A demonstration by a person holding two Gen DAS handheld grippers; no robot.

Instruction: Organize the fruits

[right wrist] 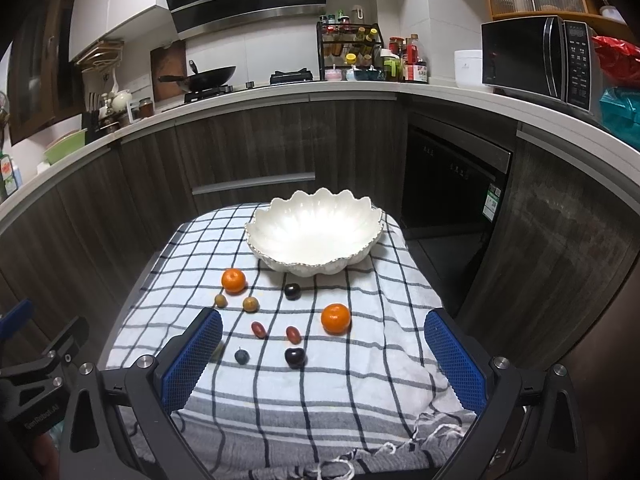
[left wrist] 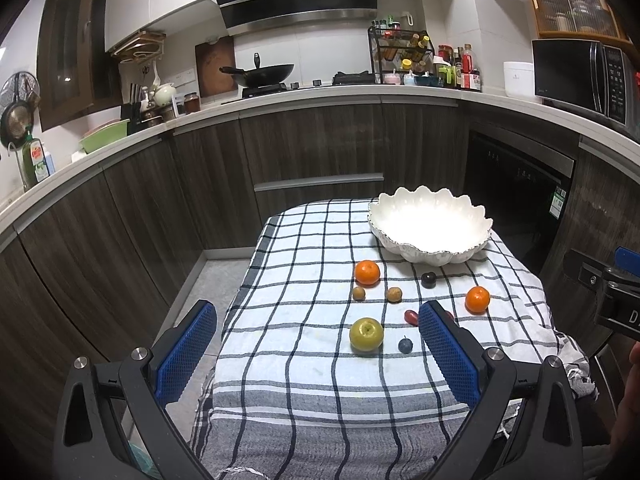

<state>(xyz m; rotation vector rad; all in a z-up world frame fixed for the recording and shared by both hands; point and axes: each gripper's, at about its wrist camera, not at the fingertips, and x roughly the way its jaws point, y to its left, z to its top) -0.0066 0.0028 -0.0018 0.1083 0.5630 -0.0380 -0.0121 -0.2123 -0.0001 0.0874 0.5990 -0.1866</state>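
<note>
A white scalloped bowl (left wrist: 430,228) (right wrist: 316,232) stands empty at the far end of a small table under a checked cloth (left wrist: 304,360) (right wrist: 328,392). Loose fruit lies in front of it: two oranges (left wrist: 367,272) (left wrist: 477,299) (right wrist: 233,280) (right wrist: 335,318), a green apple (left wrist: 366,335), two small brown fruits (left wrist: 394,294) (right wrist: 250,304), dark plums (left wrist: 428,279) (right wrist: 292,291) (right wrist: 295,357), red oblong fruits (right wrist: 259,329) (right wrist: 293,334) and a blueberry (left wrist: 405,345) (right wrist: 241,356). My left gripper (left wrist: 316,320) and right gripper (right wrist: 322,330) both hover open above the table's near end, holding nothing.
A kitchen counter (left wrist: 320,96) curves behind the table with a wok (left wrist: 264,72), a spice rack (left wrist: 400,52) and a microwave (right wrist: 540,56). A dark built-in appliance (right wrist: 452,184) stands right of the table. Tiled floor (left wrist: 208,292) lies to the left.
</note>
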